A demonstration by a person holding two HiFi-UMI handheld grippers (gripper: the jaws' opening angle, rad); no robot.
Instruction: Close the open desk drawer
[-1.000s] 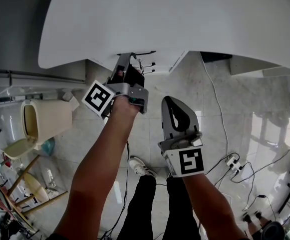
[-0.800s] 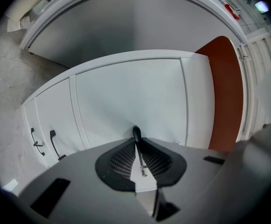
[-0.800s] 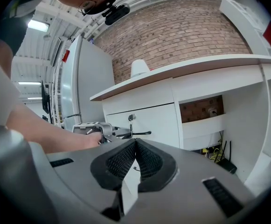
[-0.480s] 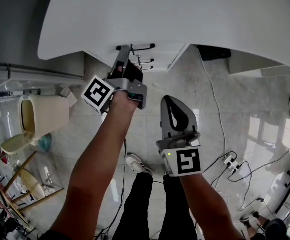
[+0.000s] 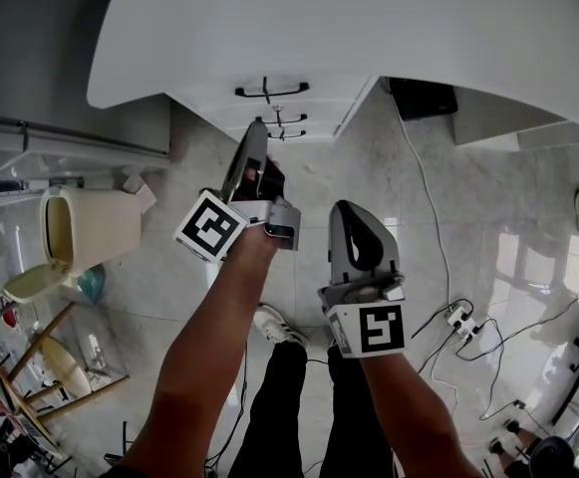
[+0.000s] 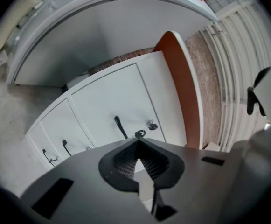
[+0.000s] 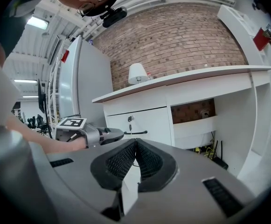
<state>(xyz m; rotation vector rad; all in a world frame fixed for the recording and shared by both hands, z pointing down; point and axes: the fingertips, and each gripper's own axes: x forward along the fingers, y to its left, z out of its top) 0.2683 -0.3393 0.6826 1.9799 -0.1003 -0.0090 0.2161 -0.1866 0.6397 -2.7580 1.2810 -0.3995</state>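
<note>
One closed drawer (image 5: 299, 104), left gripper (image 5: 257, 132) fingers (image 6: 125, 160) together

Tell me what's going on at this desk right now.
A person stands at a white desk with a two-jaw gripper in each hand. The drawer fronts under it all look flush, so the drawer appears closed. The left gripper, shut on nothing, points at the top handle from just short of it. The right gripper, also shut and empty, is held beside it.

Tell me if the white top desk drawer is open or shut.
Shut: the white top drawer lies flush with the drawers below it.
</note>
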